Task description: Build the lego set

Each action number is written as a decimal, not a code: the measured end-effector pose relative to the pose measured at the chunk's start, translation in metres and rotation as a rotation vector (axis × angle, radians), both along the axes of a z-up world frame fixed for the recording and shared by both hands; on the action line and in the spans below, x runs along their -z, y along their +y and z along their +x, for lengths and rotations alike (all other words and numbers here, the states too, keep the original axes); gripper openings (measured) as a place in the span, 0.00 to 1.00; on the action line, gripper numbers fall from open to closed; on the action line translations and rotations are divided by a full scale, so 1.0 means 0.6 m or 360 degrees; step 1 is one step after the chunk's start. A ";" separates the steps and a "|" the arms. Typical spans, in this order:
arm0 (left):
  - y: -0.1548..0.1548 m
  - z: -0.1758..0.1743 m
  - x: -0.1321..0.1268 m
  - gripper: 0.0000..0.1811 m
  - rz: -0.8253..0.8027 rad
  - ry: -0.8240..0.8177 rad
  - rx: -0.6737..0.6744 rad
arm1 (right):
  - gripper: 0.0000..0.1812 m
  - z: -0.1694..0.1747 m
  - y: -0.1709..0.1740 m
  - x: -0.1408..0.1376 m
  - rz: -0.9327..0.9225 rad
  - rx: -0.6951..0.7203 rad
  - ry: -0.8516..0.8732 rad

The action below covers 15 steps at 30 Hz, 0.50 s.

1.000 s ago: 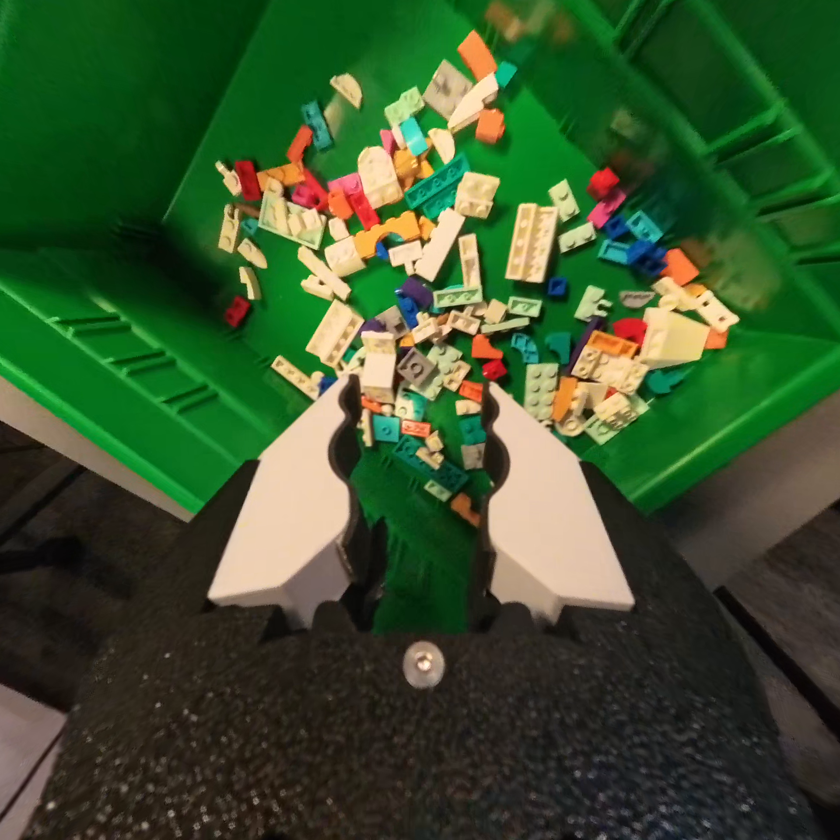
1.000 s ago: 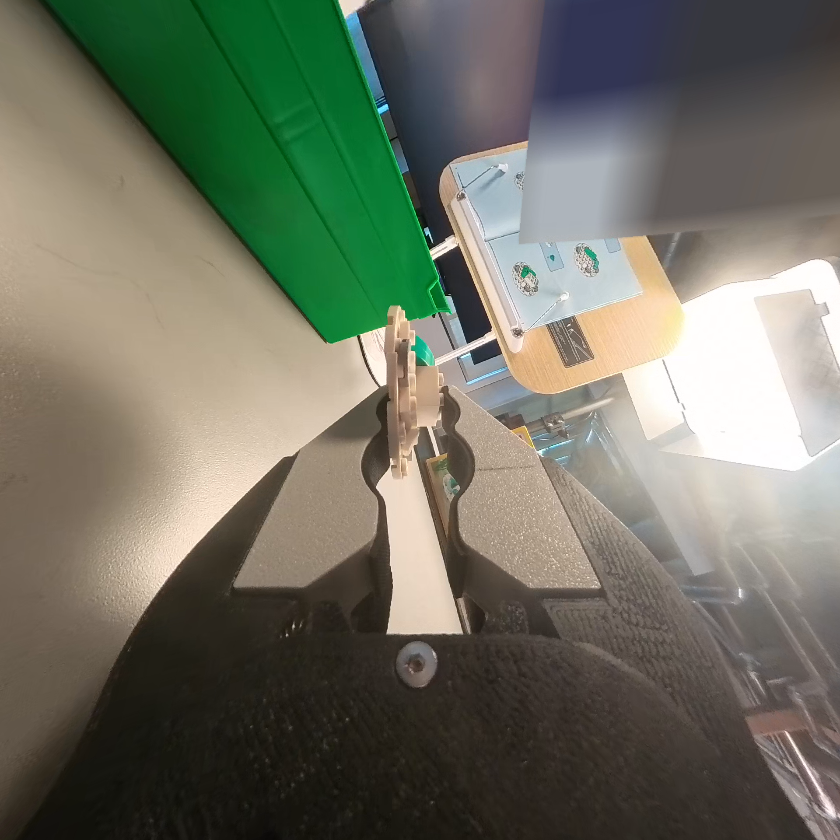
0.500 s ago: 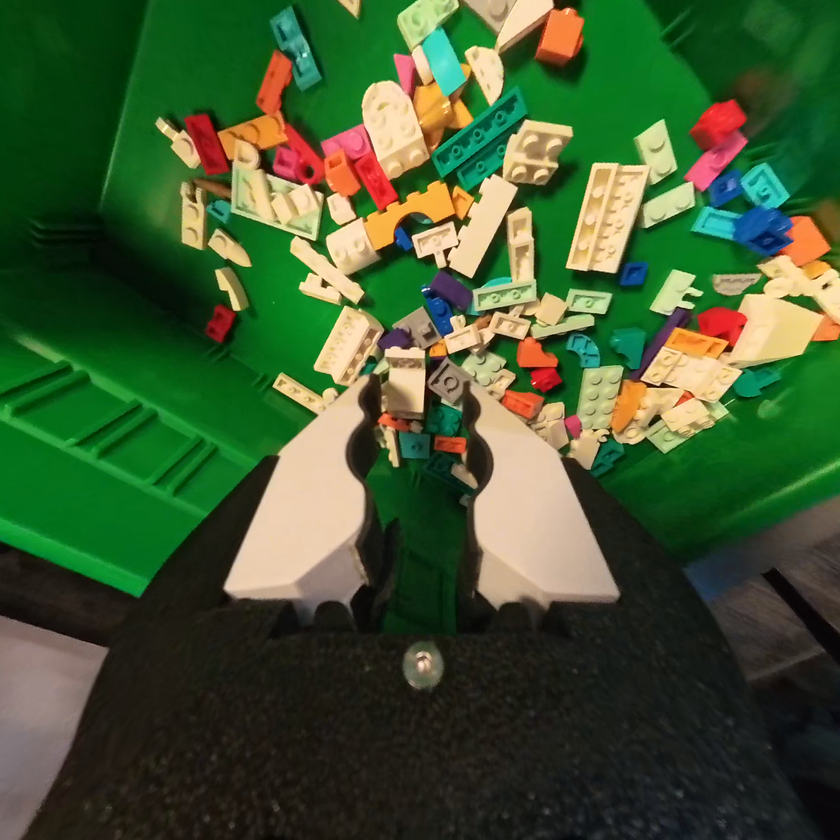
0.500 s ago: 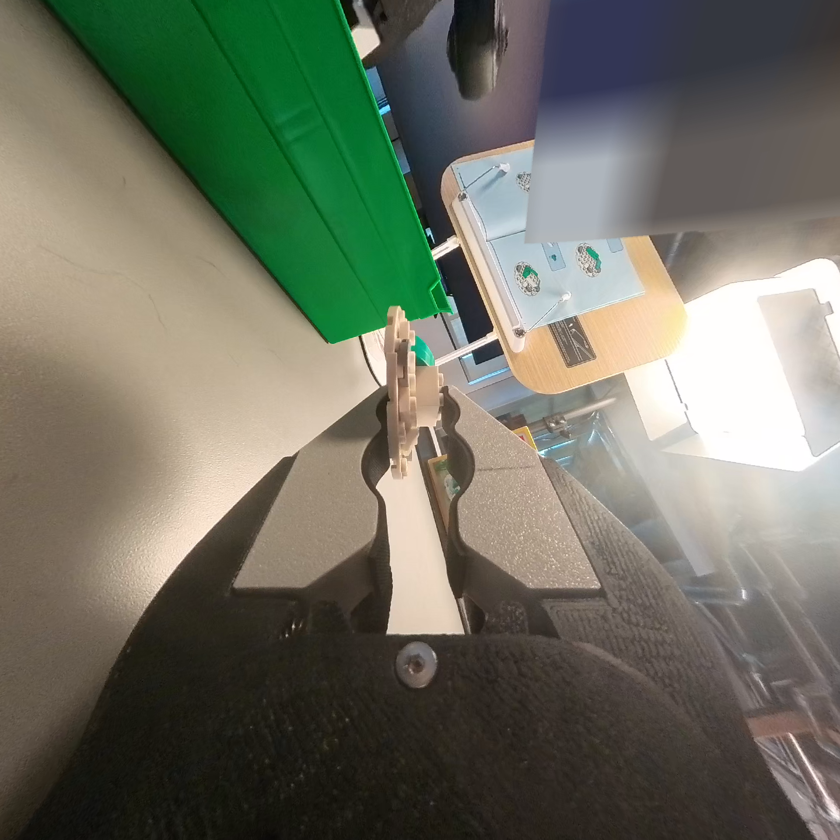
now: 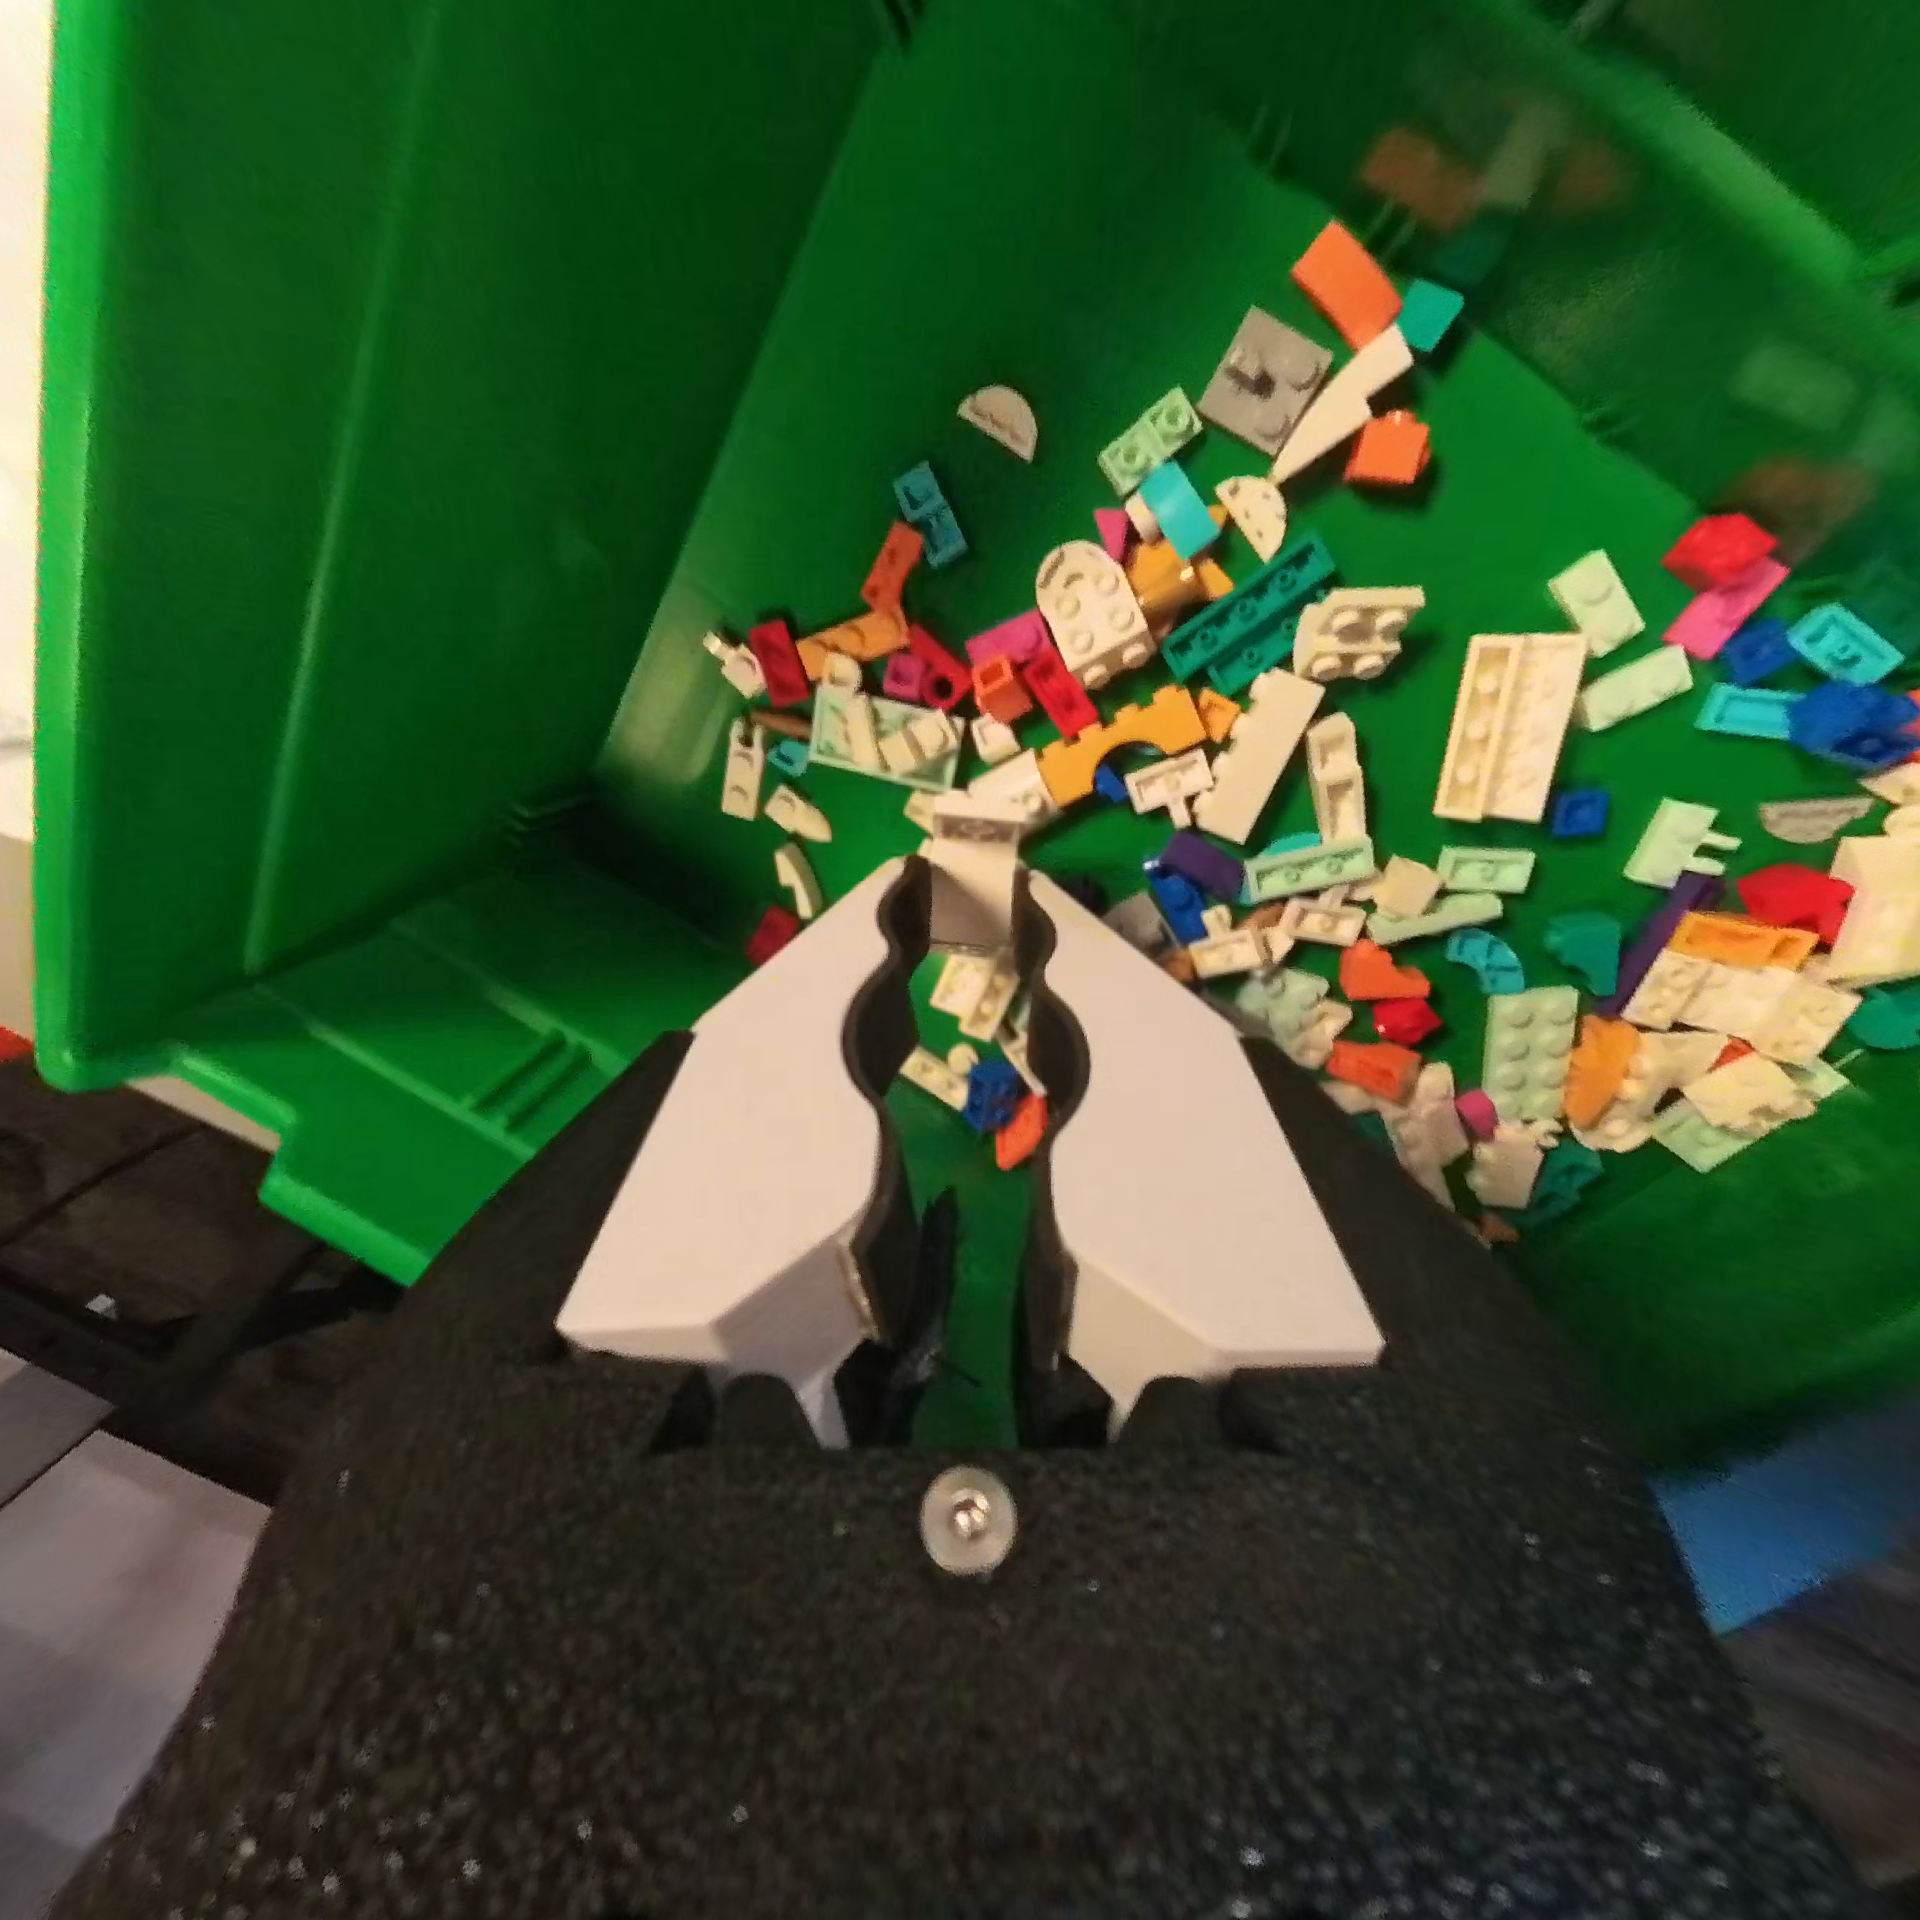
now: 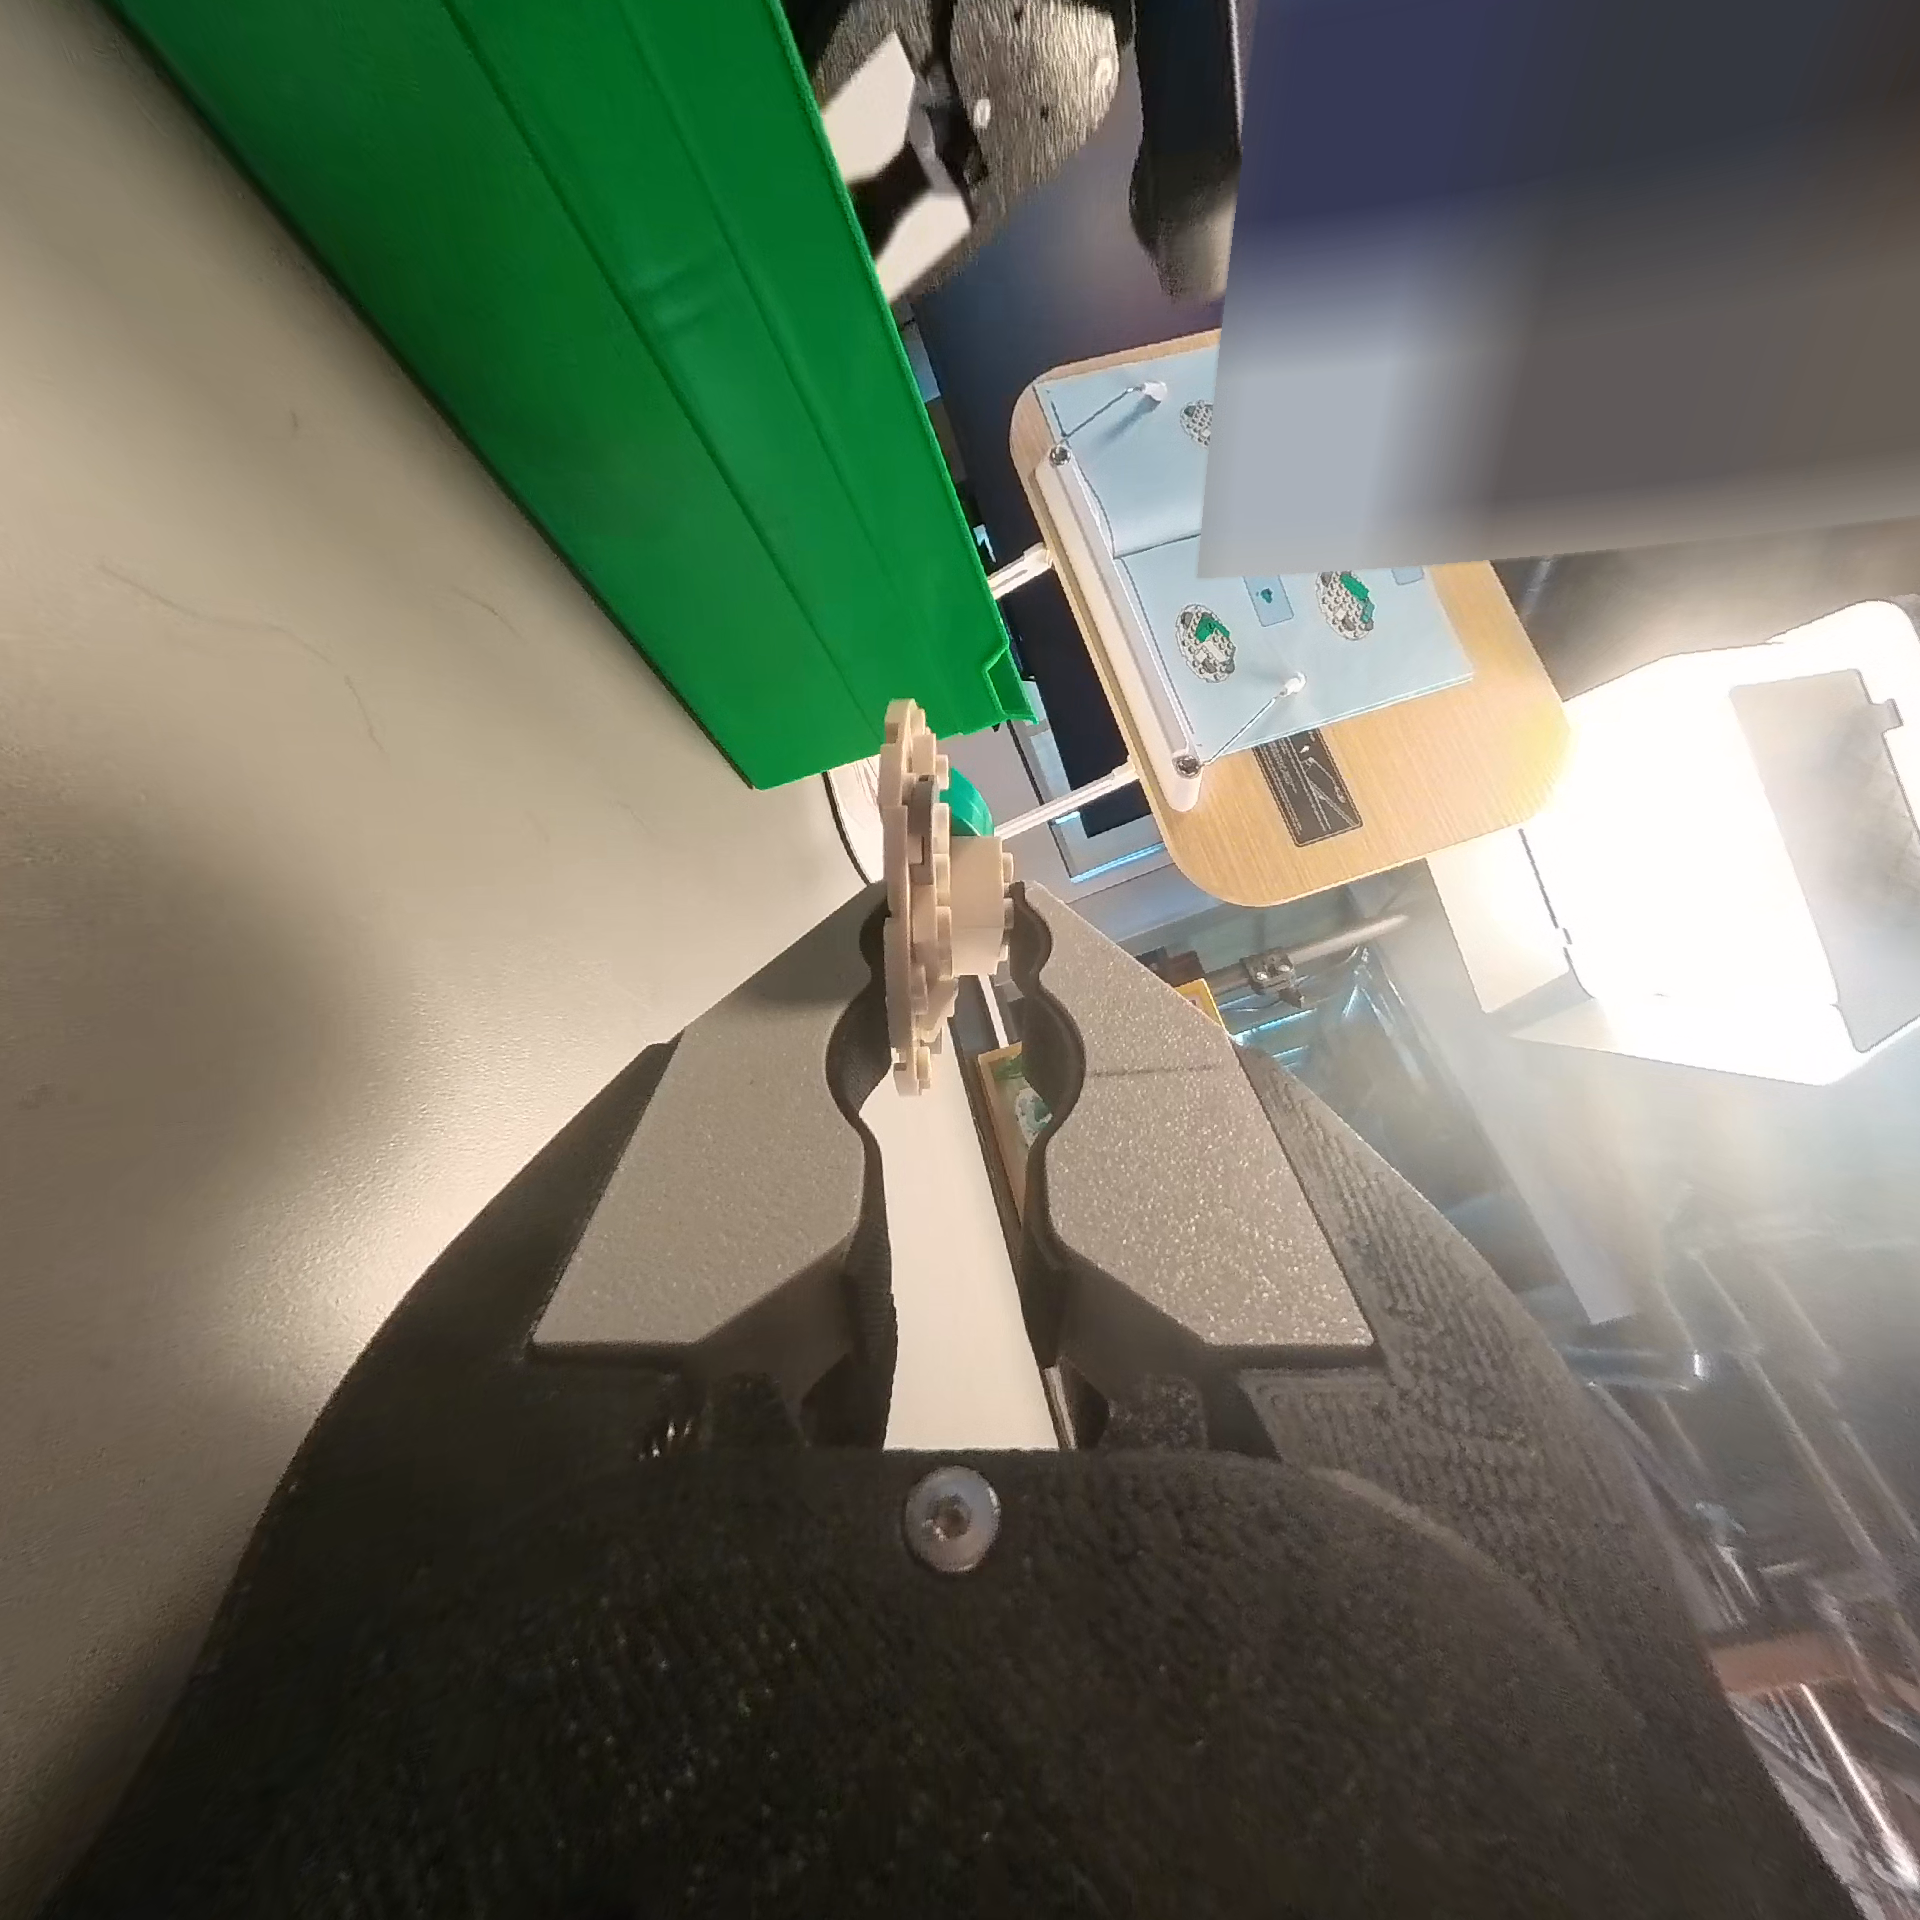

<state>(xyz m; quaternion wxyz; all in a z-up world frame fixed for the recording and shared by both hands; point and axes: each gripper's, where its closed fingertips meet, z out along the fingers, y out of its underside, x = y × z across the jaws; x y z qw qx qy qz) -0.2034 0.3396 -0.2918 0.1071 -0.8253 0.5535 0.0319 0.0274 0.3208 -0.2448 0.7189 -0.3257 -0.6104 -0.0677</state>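
Change: my left hand-held gripper (image 5: 971,894) has just lifted a white brick (image 5: 968,883), now clamped, from the green bin (image 5: 416,520).
Right hand-held gripper (image 6: 940,925): clenched on my tan round build (image 6: 914,904).
Meaning: next brick ready, I judge.

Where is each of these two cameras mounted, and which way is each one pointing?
Left wrist view: sits on the left gripper, looking down into the green bin of loose bricks; its jaws pinch a white brick.
Right wrist view: sits on the right gripper, looking along the pale tabletop; its jaws clamp a tan round assembly.
Shared: the green bin; the left gripper shows above it.
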 end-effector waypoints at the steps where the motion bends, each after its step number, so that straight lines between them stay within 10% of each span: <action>1: 0.007 0.004 0.003 0.07 0.0011 -0.0005 0.0003 | 0.10 0.000 0.000 0.000 0.0000 -0.0001 0.0001; 9: 0.053 0.004 -0.001 0.20 0.0151 -0.0021 -0.0114 | 0.10 -0.002 -0.003 0.000 -0.0004 -0.0013 -0.0004; 15: -0.012 -0.030 -0.009 0.24 -0.0120 0.0035 -0.0209 | 0.10 -0.004 -0.006 0.002 -0.0017 -0.0025 -0.0015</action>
